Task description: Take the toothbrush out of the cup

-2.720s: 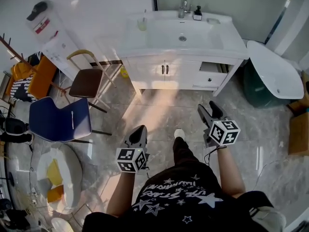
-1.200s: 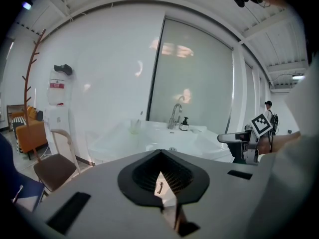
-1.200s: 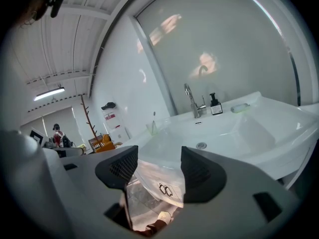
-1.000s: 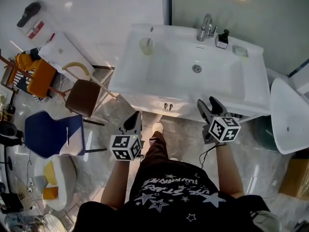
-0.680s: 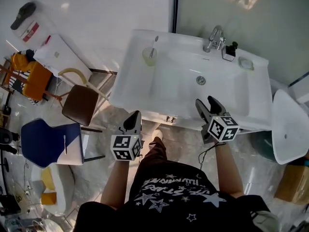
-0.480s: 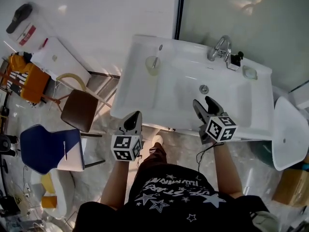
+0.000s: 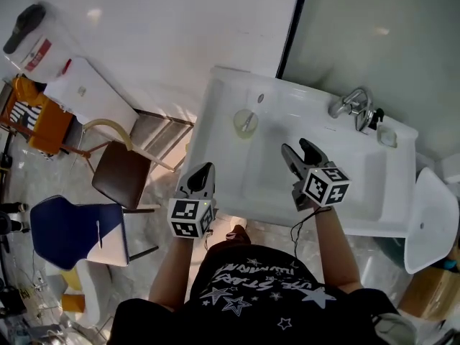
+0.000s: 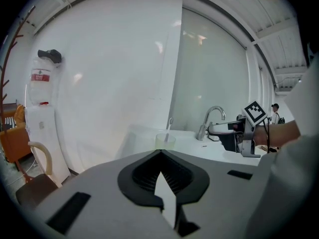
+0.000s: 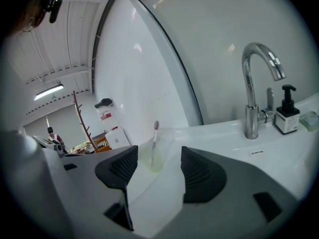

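Observation:
A translucent cup [image 7: 245, 123] stands on the white washbasin's [image 7: 215, 131] back-left corner, with a white toothbrush [image 7: 254, 109] leaning in it. The left gripper view shows the cup [image 8: 165, 141] and toothbrush [image 8: 169, 127] straight ahead, well beyond the jaws. My left gripper [image 7: 203, 171] is shut and empty, at the basin's front-left edge. My right gripper [image 7: 296, 148] hovers open over the bowl, to the right of the cup. Between its jaws, the right gripper view shows the cup [image 9: 152, 159] and brush [image 9: 155, 132], still at a distance.
A chrome faucet [image 7: 350, 103], a soap bottle [image 7: 374, 118] and a soap dish [image 7: 388, 136] line the basin's back right. Left of the basin are a brown chair [image 7: 118, 175], a blue chair [image 7: 68, 225] and a water dispenser [image 7: 75, 85]. A white tub [image 7: 430, 221] sits at the right.
The person has walked up to the washbasin, which has come closer. The right gripper now hangs over the bowl and the left one is at its front edge. The jaws are unchanged.

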`<state>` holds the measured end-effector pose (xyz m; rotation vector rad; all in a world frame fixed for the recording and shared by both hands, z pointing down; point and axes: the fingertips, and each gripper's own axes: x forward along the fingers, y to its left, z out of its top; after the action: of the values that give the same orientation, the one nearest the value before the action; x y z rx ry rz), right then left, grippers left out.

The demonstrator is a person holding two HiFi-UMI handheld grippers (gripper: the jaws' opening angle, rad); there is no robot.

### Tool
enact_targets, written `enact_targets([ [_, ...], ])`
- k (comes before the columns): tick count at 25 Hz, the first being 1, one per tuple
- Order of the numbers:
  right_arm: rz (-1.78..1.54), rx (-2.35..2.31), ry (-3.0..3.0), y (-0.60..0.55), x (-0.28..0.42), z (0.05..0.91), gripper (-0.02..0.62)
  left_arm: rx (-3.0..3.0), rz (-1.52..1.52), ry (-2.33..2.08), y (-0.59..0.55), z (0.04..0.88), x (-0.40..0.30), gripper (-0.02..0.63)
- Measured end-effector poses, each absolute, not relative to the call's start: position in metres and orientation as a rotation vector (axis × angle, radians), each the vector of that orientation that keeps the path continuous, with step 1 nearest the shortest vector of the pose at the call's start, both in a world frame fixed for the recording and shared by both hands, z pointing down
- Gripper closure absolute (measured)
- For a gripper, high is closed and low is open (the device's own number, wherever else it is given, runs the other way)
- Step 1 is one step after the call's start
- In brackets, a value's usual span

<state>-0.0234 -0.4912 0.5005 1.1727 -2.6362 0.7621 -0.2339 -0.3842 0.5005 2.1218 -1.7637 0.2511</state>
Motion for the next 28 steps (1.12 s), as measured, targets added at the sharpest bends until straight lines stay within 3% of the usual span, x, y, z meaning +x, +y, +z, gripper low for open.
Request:
enact_targets([
  [11,0.744,0.988,-2.651,-0.562,-0.112,0.512,0.330,2.105,0.227,-1.766,-0.441,0.510,-0.277,0.591],
  [20,0.778,0.903,-2.625,-0.588,-0.152,0.536,0.381,2.065,0.223,-1.738,-0.458,0.527,-0.296,0.591],
  [25,0.792,0.897,-2.641,-0.594,-0.158,0.541,0.430,2.050,0.229,-1.723,-0.463,0.537,-0.299,0.591],
  [28,0.790,0.908,-2.653,-0.597,-0.159,0.541,0.495,2.047,0.245,-1.712,-0.464,0.542,-0.298,0.591],
])
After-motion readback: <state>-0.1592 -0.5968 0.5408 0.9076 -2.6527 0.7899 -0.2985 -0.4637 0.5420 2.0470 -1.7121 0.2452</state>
